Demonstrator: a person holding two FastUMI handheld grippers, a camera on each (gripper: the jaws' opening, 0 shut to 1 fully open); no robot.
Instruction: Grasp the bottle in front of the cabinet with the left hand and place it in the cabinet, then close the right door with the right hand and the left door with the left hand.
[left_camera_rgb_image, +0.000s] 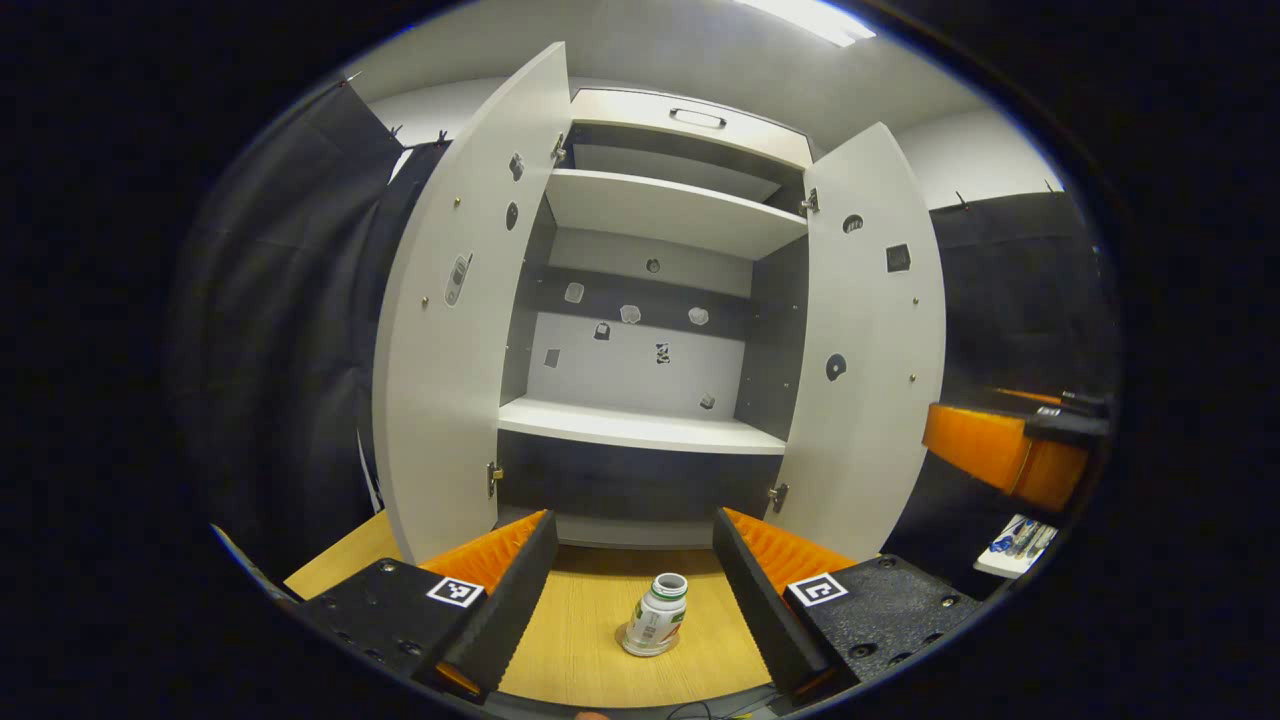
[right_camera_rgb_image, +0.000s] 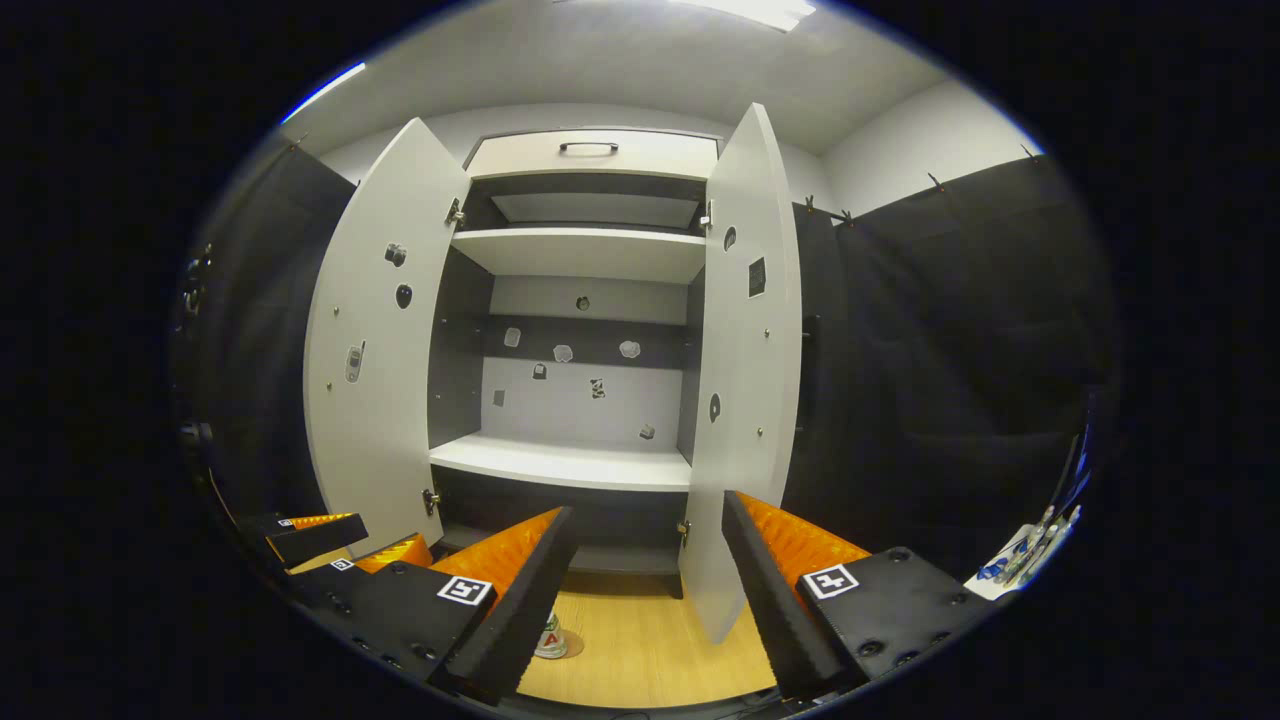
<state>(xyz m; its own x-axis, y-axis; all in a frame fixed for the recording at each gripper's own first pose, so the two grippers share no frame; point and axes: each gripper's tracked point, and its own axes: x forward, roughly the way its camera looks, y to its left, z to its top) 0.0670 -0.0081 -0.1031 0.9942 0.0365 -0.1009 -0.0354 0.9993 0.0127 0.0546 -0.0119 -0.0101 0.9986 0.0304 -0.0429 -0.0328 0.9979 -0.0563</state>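
Observation:
A small white bottle (left_camera_rgb_image: 655, 615) with a green label stands upright on the wooden table (left_camera_rgb_image: 580, 640) in front of the open cabinet (left_camera_rgb_image: 640, 425). My left gripper (left_camera_rgb_image: 635, 520) is open, and the bottle sits low between its two fingers, untouched. The cabinet's left door (left_camera_rgb_image: 450, 330) and right door (left_camera_rgb_image: 870, 350) both stand wide open. My right gripper (right_camera_rgb_image: 648, 510) is open and holds nothing, facing the right door's (right_camera_rgb_image: 745, 380) edge. The bottle (right_camera_rgb_image: 552, 640) peeks out behind its left finger. The left gripper (right_camera_rgb_image: 320, 535) shows at lower left, and the right gripper (left_camera_rgb_image: 1010, 450) appears at the far right.
The cabinet has a lower shelf (right_camera_rgb_image: 560, 462), an upper shelf (right_camera_rgb_image: 585, 250) and a top drawer with a handle (left_camera_rgb_image: 697, 118). Small stickers dot the back panel and doors. A white tray with pens (left_camera_rgb_image: 1015, 545) lies at the right. Black cloth walls flank the cabinet.

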